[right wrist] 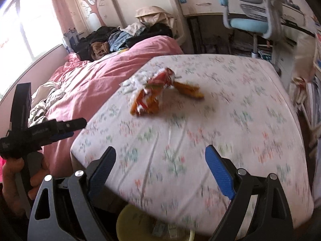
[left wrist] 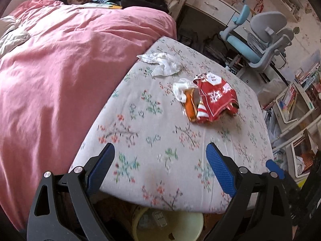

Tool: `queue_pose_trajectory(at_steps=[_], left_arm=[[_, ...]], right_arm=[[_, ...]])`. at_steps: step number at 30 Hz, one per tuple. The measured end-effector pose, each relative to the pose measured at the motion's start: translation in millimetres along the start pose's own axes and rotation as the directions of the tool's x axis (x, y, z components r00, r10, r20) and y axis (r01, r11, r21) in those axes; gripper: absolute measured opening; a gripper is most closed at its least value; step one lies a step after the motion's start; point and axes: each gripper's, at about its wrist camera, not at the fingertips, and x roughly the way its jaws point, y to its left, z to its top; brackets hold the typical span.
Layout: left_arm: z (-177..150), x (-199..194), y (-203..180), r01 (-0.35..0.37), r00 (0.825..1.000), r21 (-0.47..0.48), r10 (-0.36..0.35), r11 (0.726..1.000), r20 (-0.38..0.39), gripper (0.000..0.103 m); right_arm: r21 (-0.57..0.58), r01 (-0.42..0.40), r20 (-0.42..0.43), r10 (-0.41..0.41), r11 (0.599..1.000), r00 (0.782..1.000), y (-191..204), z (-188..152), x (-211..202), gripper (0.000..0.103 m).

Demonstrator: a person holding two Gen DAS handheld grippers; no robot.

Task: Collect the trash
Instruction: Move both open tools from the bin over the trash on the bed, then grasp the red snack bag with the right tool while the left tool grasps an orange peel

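- Left wrist view: you're hovering your left tool (left wrist: 160, 160) over the near corner of the bed (left wrist: 140, 140), jaws spread wide and gripping nothing. That makes sense, since nothing is within reach yet.
- The trash is sitting further up the floral sheet: a red snack bag (left wrist: 217, 98) touching an orange wrapper (left wrist: 189, 105) and a crumpled white bit (left wrist: 181, 89), with a white tissue (left wrist: 162, 64) lying apart, nearer the pink duvet (left wrist: 60, 70).
- The yellowish bin (left wrist: 180, 227) is peeking out just under the bed's edge below your tool, so I'm guessing you're standing there to keep drops short.
- Right wrist view: your right tool (right wrist: 160, 160) is also released and empty, pointing at the same pile. It's blurry here, but the red snack bag (right wrist: 160, 80) and orange wrapper (right wrist: 189, 90) are showing mid-sheet.
- Your left tool (right wrist: 66, 128) is showing off to the side, and the bin (right wrist: 128, 221) is sitting right under you again.
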Motion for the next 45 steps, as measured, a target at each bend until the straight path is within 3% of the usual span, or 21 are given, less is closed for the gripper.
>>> queue_pose_trajectory(at_steps=[7, 16, 17, 18, 21, 25, 31, 37, 39, 40, 41, 43, 45], left_arm=[[27.1, 25.3, -7.7, -0.037, 0.999, 0.016, 0.037, 0.999, -0.018, 0.089], [59.2, 58.2, -21.6, -0.086, 0.996, 0.074, 0.089, 0.993, -0.026, 0.089], [61.8, 61.7, -22.2, -0.092, 0.995, 0.082, 0.094, 0.992, -0.027, 0.089], [65.6, 67.0, -22.7, -0.098, 0.994, 0.089, 0.101, 0.991, -0.029, 0.089], [76.3, 83.5, -20.8, -0.104, 0.993, 0.089, 0.109, 0.991, -0.048, 0.089], [87.8, 102.8, -25.3, -0.090, 0.993, 0.109, 0.098, 0.990, -0.066, 0.089], [98.6, 127.7, -48.8, -0.091, 0.993, 0.217, 0.105, 0.972, -0.051, 0.089], [110.8, 147.1, -67.8, -0.071, 0.995, 0.287, 0.087, 0.955, -0.043, 0.089], [112.6, 153.4, -72.7, -0.068, 0.995, 0.311, 0.087, 0.948, -0.046, 0.083], [113.2, 156.9, -74.3, -0.061, 0.995, 0.320, 0.083, 0.946, -0.056, 0.071], [113.2, 162.3, -76.3, -0.044, 0.994, 0.333, 0.076, 0.942, -0.083, 0.066], [113.4, 162.2, -80.3, -0.071, 0.993, 0.366, 0.101, 0.928, -0.065, 0.064], [121.4, 152.8, -74.0, -0.091, 0.993, 0.332, 0.112, 0.939, -0.045, 0.064]], right_arm=[[0.070, -0.100, 0.004, 0.100, 0.993, 0.995, -3.5, 35.2, 37.2, 0.086], [0.176, -0.134, 0.040, 0.129, 0.975, 0.991, -14.4, 81.6, 95.1, 0.084], [0.181, -0.147, 0.029, 0.145, 0.972, 0.989, -16.6, 84.8, 100.2, 0.060], [0.178, -0.157, 0.006, 0.158, 0.971, 0.987, -18.6, 87.9, 106.5, 0.031], [0.208, -0.209, 0.006, 0.212, 0.956, 0.977, -29.8, 93.3, 109.5, 0.019], [0.220, -0.279, 0.084, 0.267, 0.935, 0.960, -44.2, 99.2, 77.5, 0.018], [0.239, -0.291, 0.202, 0.246, 0.926, 0.948, -79.5, 103.0, 20.6, 0.017], [0.271, -0.275, 0.197, 0.226, 0.922, 0.954, -102.0, 97.7, 10.0, 0.017], [0.274, -0.274, 0.181, 0.230, 0.922, 0.956, -105.7, 97.0, 11.9, 0.017], [0.274, -0.273, 0.174, 0.231, 0.922, 0.957, -106.7, 96.3, 13.1, 0.017], [0.272, -0.272, 0.167, 0.233, 0.923, 0.958, -107.3, 95.9, 13.4, 0.017], [0.273, -0.272, 0.162, 0.234, 0.923, 0.959, -110.1, 95.2, 13.4, 0.017], [0.277, -0.272, 0.161, 0.235, 0.922, 0.959, -112.3, 94.2, 13.4, 0.017]])
